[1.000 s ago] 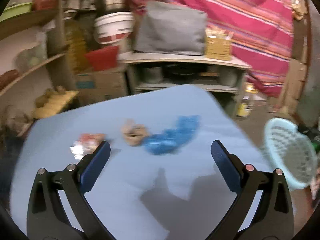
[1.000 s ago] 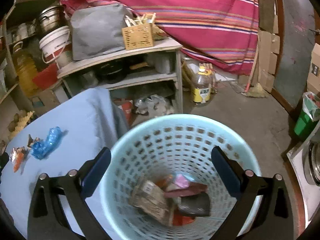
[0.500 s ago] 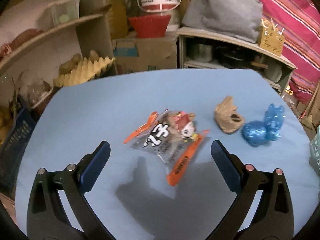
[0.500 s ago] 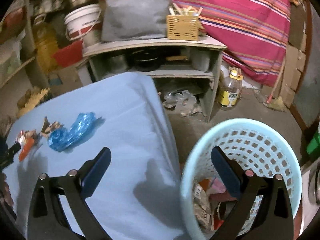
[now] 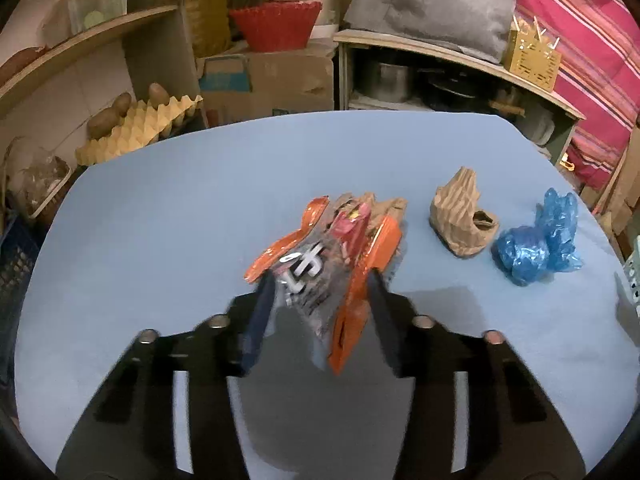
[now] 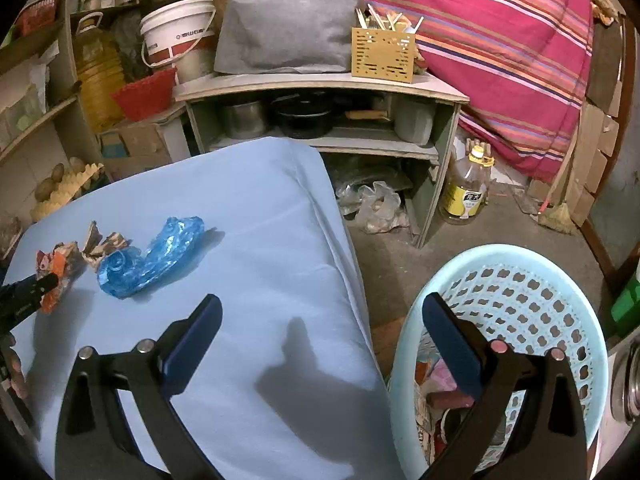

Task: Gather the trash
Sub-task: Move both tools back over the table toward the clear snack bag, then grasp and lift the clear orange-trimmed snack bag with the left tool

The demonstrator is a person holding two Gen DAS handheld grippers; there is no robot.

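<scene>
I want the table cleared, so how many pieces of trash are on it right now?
3: the orange snack wrapper pinched in the left gripper, the brown paper scrap beside it, and the blue plastic bag farthest right.

Surface and material findings, both wrist views.
Snack wrapper [image 5: 320, 264] at 12 o'clock of the left gripper [image 5: 320, 312]: glossy crinkled plastic film, orange and clear, pinched between matt blue finger pads [image 5: 256, 328]. Crumpled brown paper [image 5: 462, 220] at 1 o'clock: ribbed, matt. Blue plastic bag [image 5: 536, 240] at 2 o'clock: thin, shiny, wrinkled. Tablecloth [image 5: 160, 240]: smooth matt blue cloth. Laundry-style basket [image 6: 532, 292] at 3 o'clock of the right gripper [image 6: 320, 344]: perforated pale-blue plastic, semi-matt. Egg tray [image 5: 140, 128]: rough moulded yellow pulp. Bucket [image 6: 180, 32]: smooth white plastic.
</scene>
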